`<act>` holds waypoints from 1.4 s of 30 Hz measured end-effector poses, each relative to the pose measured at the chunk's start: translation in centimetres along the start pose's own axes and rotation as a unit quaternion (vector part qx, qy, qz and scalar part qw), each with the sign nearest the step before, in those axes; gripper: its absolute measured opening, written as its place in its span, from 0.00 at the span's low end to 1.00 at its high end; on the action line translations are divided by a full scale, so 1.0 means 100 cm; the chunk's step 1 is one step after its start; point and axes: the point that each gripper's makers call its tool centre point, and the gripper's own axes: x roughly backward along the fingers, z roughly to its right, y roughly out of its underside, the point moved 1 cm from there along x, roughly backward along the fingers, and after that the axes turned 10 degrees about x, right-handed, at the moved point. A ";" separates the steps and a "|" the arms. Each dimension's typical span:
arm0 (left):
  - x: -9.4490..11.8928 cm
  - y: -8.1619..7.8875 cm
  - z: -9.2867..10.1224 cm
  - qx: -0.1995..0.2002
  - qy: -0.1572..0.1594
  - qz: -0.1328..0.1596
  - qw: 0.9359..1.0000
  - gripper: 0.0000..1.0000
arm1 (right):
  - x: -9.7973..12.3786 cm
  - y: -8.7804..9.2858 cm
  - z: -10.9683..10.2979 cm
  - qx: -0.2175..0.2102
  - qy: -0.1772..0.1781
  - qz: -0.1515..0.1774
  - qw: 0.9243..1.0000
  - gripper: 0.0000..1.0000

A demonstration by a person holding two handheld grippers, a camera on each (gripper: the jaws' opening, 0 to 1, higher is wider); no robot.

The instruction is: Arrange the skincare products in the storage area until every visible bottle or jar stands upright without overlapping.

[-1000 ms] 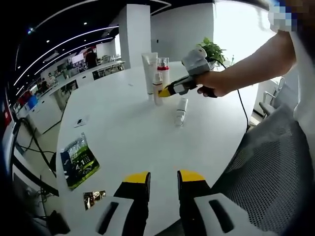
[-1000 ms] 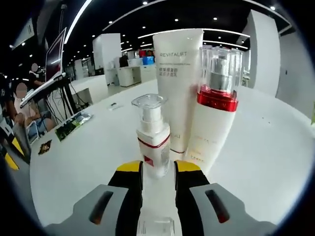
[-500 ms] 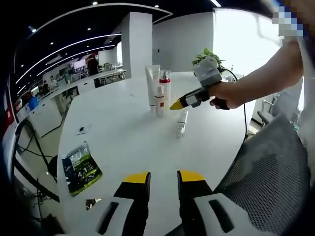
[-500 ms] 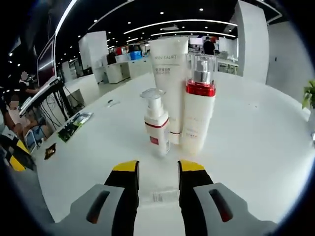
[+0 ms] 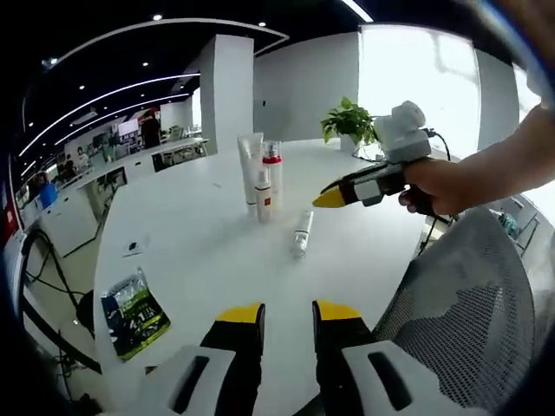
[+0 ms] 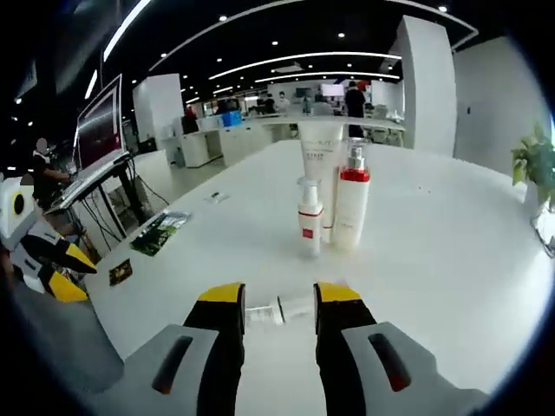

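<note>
White table [image 6: 451,260]. Right gripper [image 6: 277,296] parted, holding nothing; small bottle [image 6: 279,310] lies flat between its jaw tips. Ahead stand pump bottle [image 6: 310,217], red-collared bottle [image 6: 351,198] and tube [image 6: 322,154], clustered upright. Left gripper [image 5: 286,314] parted, empty, well short of them.

On the table [image 5: 199,251], three containers stand close together: a tube [image 6: 322,160] at the back, a pump bottle [image 6: 310,218] in front of it to the left, and a taller bottle [image 6: 352,208] to the right. A fourth bottle [image 6: 282,310] lies on its side nearer the right gripper [image 6: 276,302], apart from the group. In the left gripper view, a packet [image 5: 134,310] lies near the table's left edge, and a plant [image 5: 349,124] sits at the far side.
</note>
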 end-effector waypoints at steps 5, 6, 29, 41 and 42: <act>0.001 -0.002 0.000 0.010 -0.001 0.002 1.000 0.22 | 0.022 0.003 -0.001 -0.009 0.010 0.004 1.000 0.29; 0.001 -0.004 0.001 0.010 0.001 0.006 1.000 0.22 | 0.024 0.003 -0.001 -0.008 0.010 0.006 1.000 0.29; 0.001 0.002 -0.004 -0.005 -0.020 -0.008 1.000 0.22 | -0.031 -0.027 0.011 -0.011 -0.011 -0.008 1.000 0.27; -0.006 0.017 -0.011 -0.006 -0.038 -0.046 0.998 0.22 | -0.106 -0.017 0.045 -0.016 -0.023 -0.033 0.999 0.27; -0.005 0.017 -0.013 -0.009 -0.043 -0.046 0.998 0.22 | -0.113 -0.017 0.046 -0.014 -0.023 -0.034 0.999 0.27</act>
